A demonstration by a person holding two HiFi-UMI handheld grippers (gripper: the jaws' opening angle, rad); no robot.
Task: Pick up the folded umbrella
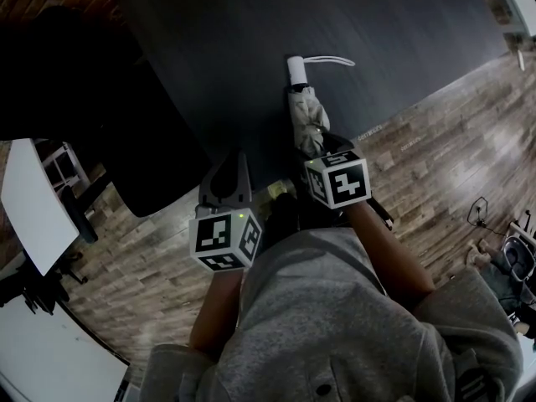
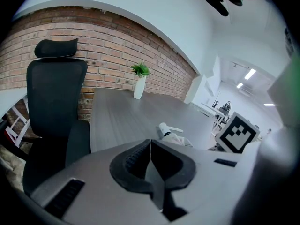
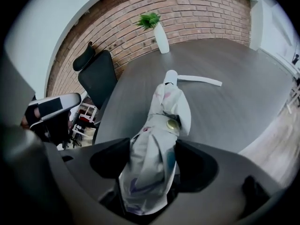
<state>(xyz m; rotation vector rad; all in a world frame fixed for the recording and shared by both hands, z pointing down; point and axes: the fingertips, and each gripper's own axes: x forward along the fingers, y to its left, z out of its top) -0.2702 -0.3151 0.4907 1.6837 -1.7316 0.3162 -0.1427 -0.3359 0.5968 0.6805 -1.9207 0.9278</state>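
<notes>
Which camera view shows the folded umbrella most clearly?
The right gripper view: the folded umbrella fills the middle, its cloth held between the right gripper's tongs. The head view shows it dim, from above, its near end under the gripper. The left gripper view shows only its handle end.

We see a dark grey table (image 1: 251, 40) on a wood-plank floor (image 1: 435, 166). The umbrella (image 1: 306, 115) lies near the table's front edge, its handle pointing away from us and its white strap (image 1: 331, 59) flat on the top. A white vase (image 3: 162, 40) holding a plant (image 3: 150, 19) stands at the far end, well apart.
</notes>
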